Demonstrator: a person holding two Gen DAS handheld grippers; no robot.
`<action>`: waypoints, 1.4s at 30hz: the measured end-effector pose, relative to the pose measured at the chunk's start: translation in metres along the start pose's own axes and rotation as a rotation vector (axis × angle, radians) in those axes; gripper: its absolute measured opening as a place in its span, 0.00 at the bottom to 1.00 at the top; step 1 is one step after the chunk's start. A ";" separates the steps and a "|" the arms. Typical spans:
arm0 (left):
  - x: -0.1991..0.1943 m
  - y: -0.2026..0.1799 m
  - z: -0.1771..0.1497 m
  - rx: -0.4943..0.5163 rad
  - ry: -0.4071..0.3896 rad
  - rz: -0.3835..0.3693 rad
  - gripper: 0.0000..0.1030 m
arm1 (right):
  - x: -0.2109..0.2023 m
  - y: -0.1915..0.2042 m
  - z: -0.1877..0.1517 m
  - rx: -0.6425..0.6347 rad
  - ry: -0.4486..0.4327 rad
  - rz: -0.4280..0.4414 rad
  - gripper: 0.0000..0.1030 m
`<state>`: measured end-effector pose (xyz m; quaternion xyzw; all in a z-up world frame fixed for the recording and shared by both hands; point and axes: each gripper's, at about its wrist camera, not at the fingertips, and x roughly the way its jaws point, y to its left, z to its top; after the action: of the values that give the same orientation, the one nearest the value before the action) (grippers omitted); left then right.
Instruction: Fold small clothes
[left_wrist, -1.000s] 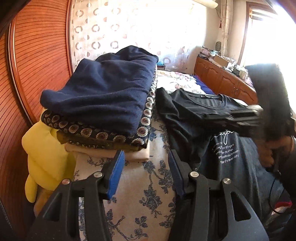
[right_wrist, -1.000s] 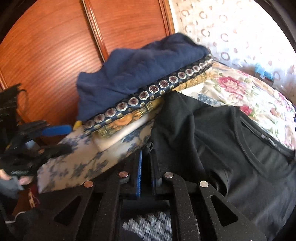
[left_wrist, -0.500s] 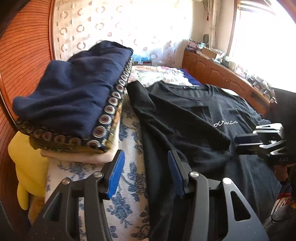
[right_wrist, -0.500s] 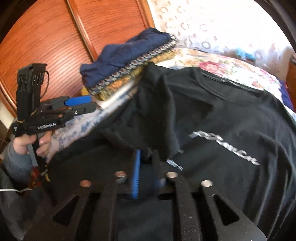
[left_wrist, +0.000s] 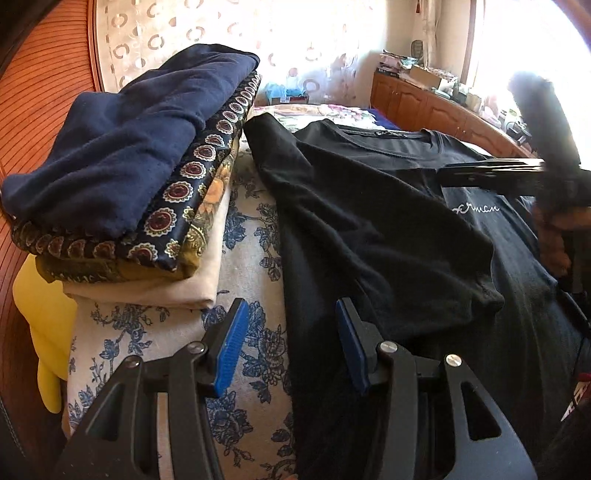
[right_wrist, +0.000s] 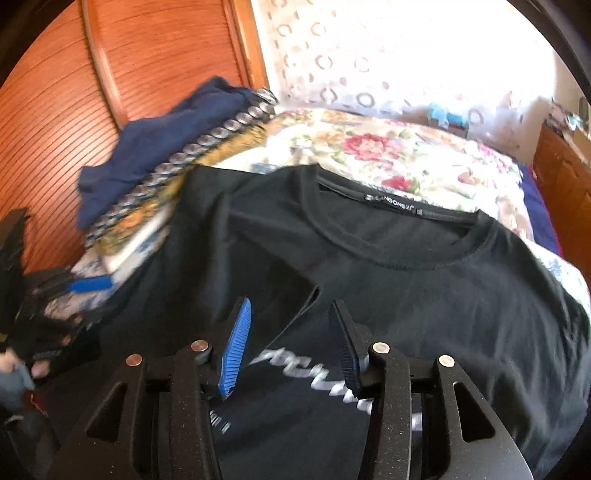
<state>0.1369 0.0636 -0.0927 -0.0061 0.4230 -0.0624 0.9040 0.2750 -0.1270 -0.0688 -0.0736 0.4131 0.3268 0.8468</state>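
Note:
A black T-shirt (left_wrist: 388, 221) with white lettering lies spread on the bed, its left sleeve folded in over the chest; it also shows in the right wrist view (right_wrist: 424, 288). My left gripper (left_wrist: 288, 343) is open and empty, low over the shirt's left edge and the floral sheet. My right gripper (right_wrist: 288, 343) is open and empty, just above the folded sleeve's edge and the lettering. The right gripper also shows, blurred, in the left wrist view (left_wrist: 491, 173).
A stack of folded clothes (left_wrist: 129, 177), navy on top, sits at the bed's left by the wooden headboard (right_wrist: 74, 92). A yellow plush (left_wrist: 44, 325) hangs beside it. A floral pillow (right_wrist: 388, 151) lies behind the collar. A wooden cabinet (left_wrist: 443, 110) stands at the far right.
My right gripper, earlier shut on the sleeve, has laid it over the chest and opened. My left gripper stayed open and shifted little.

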 end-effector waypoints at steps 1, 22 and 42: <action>0.000 0.000 0.000 -0.003 -0.001 0.000 0.47 | 0.005 -0.002 0.001 0.002 0.005 0.003 0.43; 0.003 0.001 0.002 -0.010 0.000 0.007 0.51 | 0.000 -0.039 0.006 0.092 -0.014 -0.081 0.01; 0.003 0.002 0.001 -0.006 0.000 0.012 0.52 | -0.033 -0.038 -0.054 0.006 0.002 -0.247 0.60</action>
<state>0.1402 0.0646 -0.0946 -0.0064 0.4231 -0.0558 0.9043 0.2483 -0.1943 -0.0848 -0.1218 0.4028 0.2187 0.8804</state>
